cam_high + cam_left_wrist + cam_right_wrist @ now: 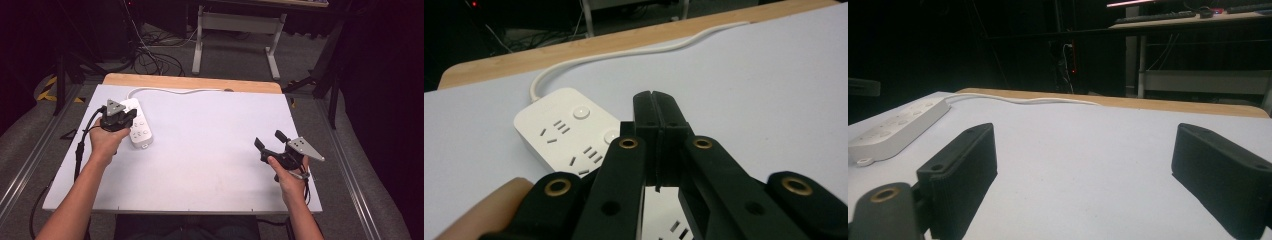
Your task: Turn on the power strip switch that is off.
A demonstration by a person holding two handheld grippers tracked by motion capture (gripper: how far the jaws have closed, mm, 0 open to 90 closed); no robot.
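Power strip [138, 126], white, lay flat on the table [210, 150] near the far left corner, with its long side running roughly from the far edge toward the near edge. Its white cable [175, 90] left the far end and ran along the far edge of the white surface, close to the bare wooden strip [190, 82] at the back of the table. In the left gripper view the sockets and round buttons on the top face of the strip were clear to see.

The left gripper [131, 114] was over the left side of the power strip, held by the left hand [105, 140] close to the left edge of the table. Its jaws were pressed together with nothing between them, and their tips were above the strip; whether they touched it I cannot tell.

The right gripper [270, 139] was near the right edge, about halfway between the far and near edges, held by the right hand [287, 175]. Its jaws stood wide apart and held nothing, just above the bare surface.

Between the two grippers the white surface was free, and the near edge and the far right corner also had open room. Beyond the far edge stood a white table frame [235, 30] on the floor [230, 60].
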